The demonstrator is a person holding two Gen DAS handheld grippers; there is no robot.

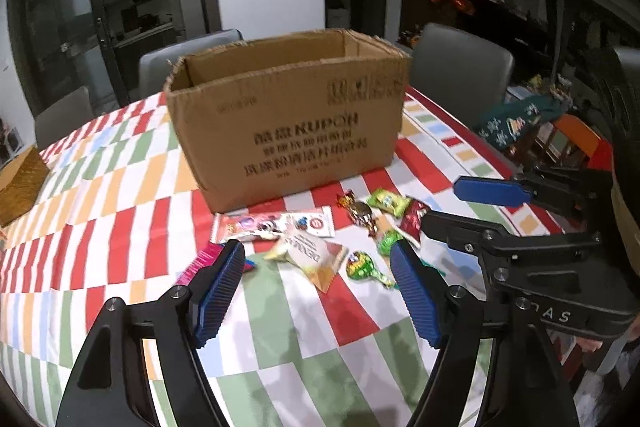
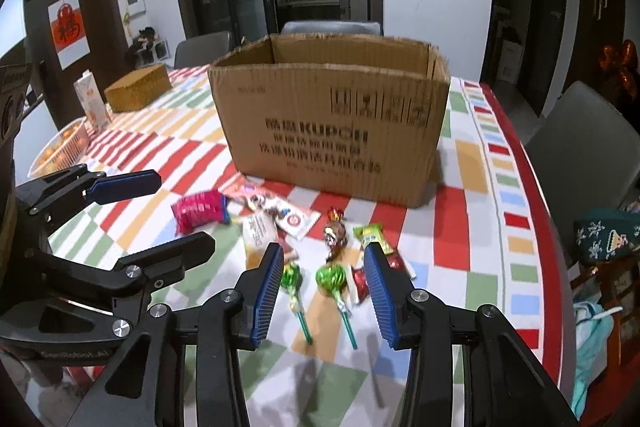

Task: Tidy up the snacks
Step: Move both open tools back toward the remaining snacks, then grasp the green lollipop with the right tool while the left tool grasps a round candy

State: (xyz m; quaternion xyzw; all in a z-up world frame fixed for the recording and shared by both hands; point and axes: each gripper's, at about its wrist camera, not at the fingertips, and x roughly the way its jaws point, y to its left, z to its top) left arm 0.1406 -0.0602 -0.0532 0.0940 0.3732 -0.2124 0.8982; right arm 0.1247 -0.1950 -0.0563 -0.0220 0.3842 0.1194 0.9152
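From the left wrist view, we see our left claw [image 1: 318, 291] spread wide with nothing between its blue pads, hovering over the checkered tabletop [image 1: 100, 211]. Ahead of it lies the scatter of snacks: a long white packet [image 1: 276, 225] nearest the cardboard box [image 1: 288, 123], a pale wrapper with printed lettering [image 1: 316, 255] just in front of the packet, a green lollipop [image 1: 362, 267] beside the right pad, a gold-wrapped sweet [image 1: 360, 213], a green packet [image 1: 386, 201] and a red packet [image 1: 414, 219]. The box stands open-topped behind them all. Our right claw [image 1: 456, 203] reaches in from the right side, its fingers apart.

From the right wrist view, our right claw [image 2: 324, 287] is likewise open and empty. Two green lollipops [image 2: 332, 279] lie between its pads, sticks pointing toward us. Beyond them sit a pink packet [image 2: 198, 211], the white packet [image 2: 280, 213], the gold sweet [image 2: 335, 233] and the green packet [image 2: 374, 237], all in front of the box [image 2: 332, 131]. Our left claw [image 2: 160, 211] shows at the left, spread open. A basket of oranges [image 2: 60, 151], a carton [image 2: 90, 99] and a golden box [image 2: 138, 87] sit at the far left.
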